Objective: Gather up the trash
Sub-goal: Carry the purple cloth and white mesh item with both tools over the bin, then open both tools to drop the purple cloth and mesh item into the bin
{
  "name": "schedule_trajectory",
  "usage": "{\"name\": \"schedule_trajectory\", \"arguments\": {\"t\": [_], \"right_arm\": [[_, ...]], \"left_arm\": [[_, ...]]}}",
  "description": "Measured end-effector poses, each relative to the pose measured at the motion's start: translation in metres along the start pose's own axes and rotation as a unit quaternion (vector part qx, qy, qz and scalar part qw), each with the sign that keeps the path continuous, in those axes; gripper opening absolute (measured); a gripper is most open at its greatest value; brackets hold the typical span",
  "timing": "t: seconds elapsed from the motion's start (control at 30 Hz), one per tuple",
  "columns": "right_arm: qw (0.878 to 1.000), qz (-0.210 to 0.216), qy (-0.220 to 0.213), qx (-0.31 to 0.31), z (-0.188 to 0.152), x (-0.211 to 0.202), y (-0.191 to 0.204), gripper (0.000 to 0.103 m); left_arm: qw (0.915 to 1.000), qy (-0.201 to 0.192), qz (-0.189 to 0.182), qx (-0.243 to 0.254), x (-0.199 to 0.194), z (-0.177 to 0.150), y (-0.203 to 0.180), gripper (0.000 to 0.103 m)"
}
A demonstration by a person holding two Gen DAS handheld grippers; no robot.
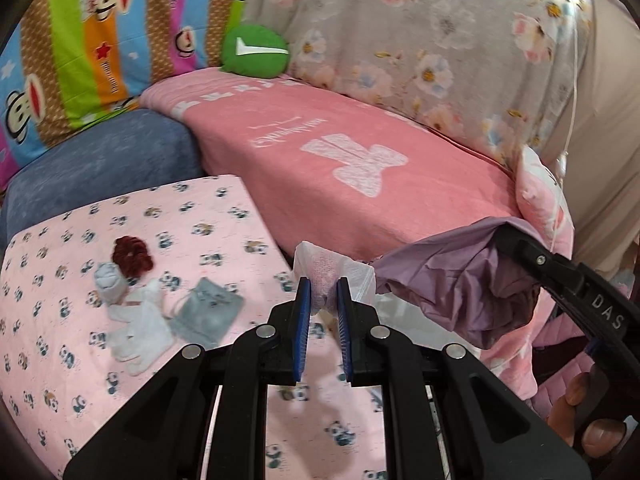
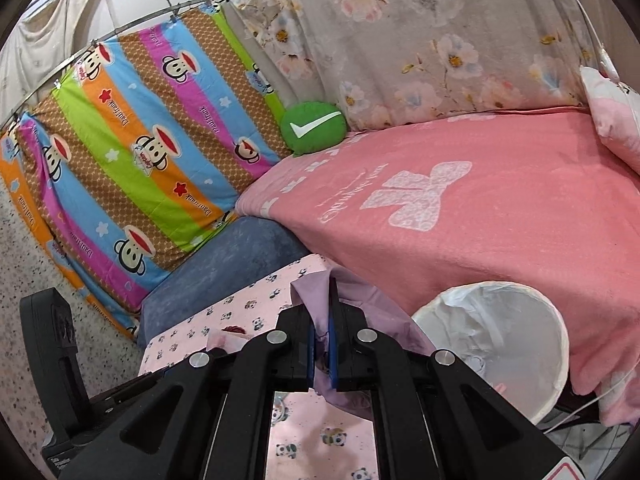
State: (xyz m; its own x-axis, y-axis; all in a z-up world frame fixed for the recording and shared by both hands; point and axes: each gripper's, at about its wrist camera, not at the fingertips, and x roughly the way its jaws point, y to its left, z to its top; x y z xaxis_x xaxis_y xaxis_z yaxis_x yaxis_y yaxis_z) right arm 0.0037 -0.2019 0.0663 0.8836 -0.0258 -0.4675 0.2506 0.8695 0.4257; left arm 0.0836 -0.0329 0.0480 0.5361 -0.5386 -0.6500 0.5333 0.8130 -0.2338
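The purple bag (image 1: pixel 460 292) is thin, crinkled, matt plastic, the wrapper (image 1: pixel 332 272) translucent film. The pink blanket (image 1: pixel 360 168) looks like soft terry cloth (faintly fuzzy), and the bin liner (image 2: pixel 480 320) is glossy white plastic.

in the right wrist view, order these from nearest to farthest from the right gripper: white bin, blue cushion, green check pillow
1. white bin: low on the right, just beside the right gripper, which is shut on a purple cloth.
2. blue cushion: up and left, beyond the panda sheet.
3. green check pillow: farthest, at the back by the floral cover.
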Motion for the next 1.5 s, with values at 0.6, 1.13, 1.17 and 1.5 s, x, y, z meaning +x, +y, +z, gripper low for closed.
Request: {"name": "schedule_trajectory", "arguments": {"t": [0.6, 1.13, 1.17, 1.5], "right_arm": [[0.997, -0.056, -0.001, 0.056, 0.0, -0.019, -0.105, 0.006], [0.995, -0.067, 0.011, 0.069, -0.002, -0.009, -0.12, 0.014], [0.995, -0.068, 0.012, 0.07, -0.002, -0.008, -0.12, 0.015], [0.996, -0.068, 0.008, 0.062, -0.002, -0.005, -0.109, 0.049]], "left_arm": [[0.9957, 0.038, -0.036, 0.076, 0.043, -0.002, -0.092, 0.014], [0.9946, 0.061, -0.031, 0.079, 0.062, -0.004, -0.105, 0.037], [0.9953, 0.055, -0.022, 0.076, 0.061, -0.004, -0.104, 0.055], [0.9978, 0.028, 0.001, 0.06, 0.049, 0.001, -0.089, 0.077]]}}
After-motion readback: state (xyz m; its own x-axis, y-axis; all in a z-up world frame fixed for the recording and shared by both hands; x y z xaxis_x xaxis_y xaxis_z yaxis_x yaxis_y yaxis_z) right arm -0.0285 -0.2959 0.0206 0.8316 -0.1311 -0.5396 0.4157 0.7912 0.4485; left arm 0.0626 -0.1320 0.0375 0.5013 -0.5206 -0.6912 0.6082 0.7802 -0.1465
